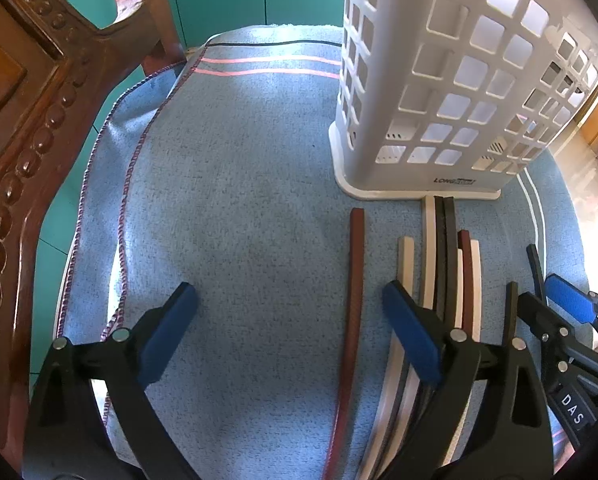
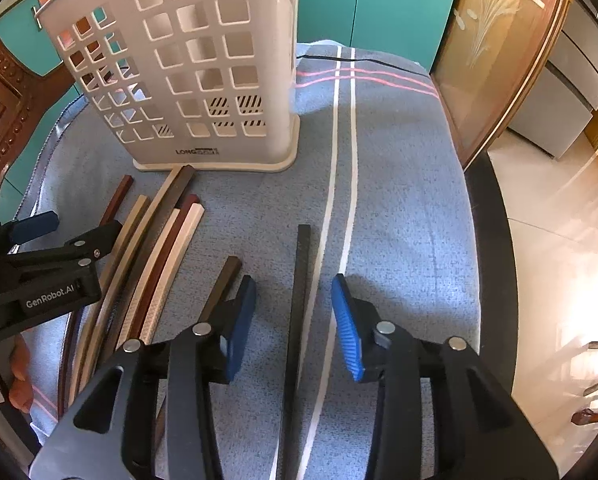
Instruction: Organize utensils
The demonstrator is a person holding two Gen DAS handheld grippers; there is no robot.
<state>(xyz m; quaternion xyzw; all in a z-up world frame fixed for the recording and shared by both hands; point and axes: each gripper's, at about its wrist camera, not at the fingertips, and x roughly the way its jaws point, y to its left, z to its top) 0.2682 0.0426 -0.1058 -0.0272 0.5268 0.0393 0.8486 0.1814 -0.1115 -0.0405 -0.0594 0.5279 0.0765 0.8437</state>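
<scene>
A white perforated utensil holder [image 1: 439, 80] [image 2: 187, 72] stands upright on the blue cloth. In front of it lies a bundle of long sticks [image 1: 447, 260] [image 2: 151, 248], white, brown and black. My left gripper [image 1: 289, 292] is open, hovering low over the cloth. A single red-brown stick [image 1: 355, 280] lies between its fingers, near the right one and untouched. My right gripper [image 2: 294, 280] is open too. A black stick [image 2: 301, 256] lies between its blue pads with a gap on both sides. A dark brown stick [image 2: 225, 284] lies just outside its left finger.
A blue cloth [image 1: 239, 180] with white and pink stripes covers the table. A carved wooden chair [image 1: 27, 140] stands at the left. A glass-fronted cabinet door [image 2: 495, 52] and tiled floor [image 2: 559, 240] lie past the table's dark right edge. A hand [image 2: 15, 380] holds the left gripper.
</scene>
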